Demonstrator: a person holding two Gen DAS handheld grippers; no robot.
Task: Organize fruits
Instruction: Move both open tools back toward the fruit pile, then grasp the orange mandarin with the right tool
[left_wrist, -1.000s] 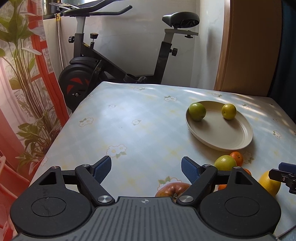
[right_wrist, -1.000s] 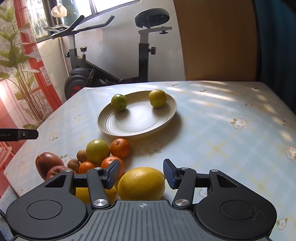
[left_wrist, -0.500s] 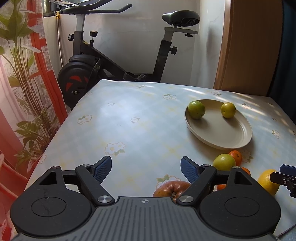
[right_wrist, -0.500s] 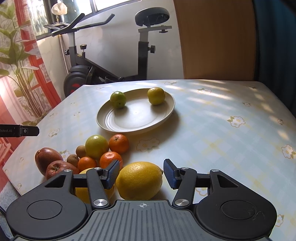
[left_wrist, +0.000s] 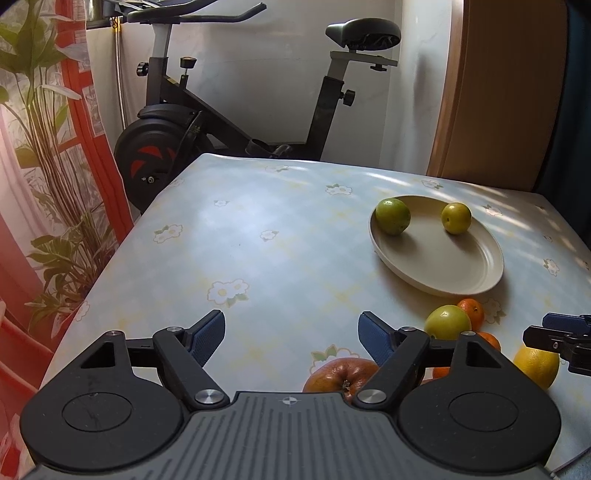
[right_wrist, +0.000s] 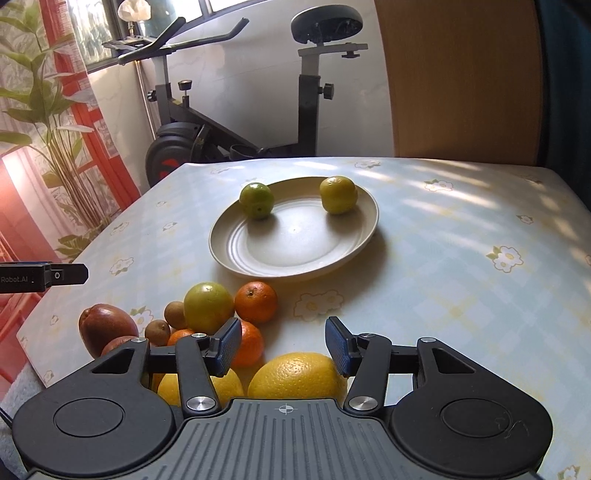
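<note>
The left claw (left_wrist: 291, 334) is being narrowed while spread wide over bare table (left_wrist: 258, 258), nothing lying between its pads; a red apple (left_wrist: 341, 374) is being left just below it. The right claw (right_wrist: 283, 347) is being held partly spread above a large yellow citrus (right_wrist: 297, 376), whose contact with the pads cannot be told. Two green fruits are resting on the plate (right_wrist: 295, 254).

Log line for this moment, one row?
left tongs: closing, nothing between | right tongs: straddling large yellow citrus, not clamped | plate: two green fruits
</note>
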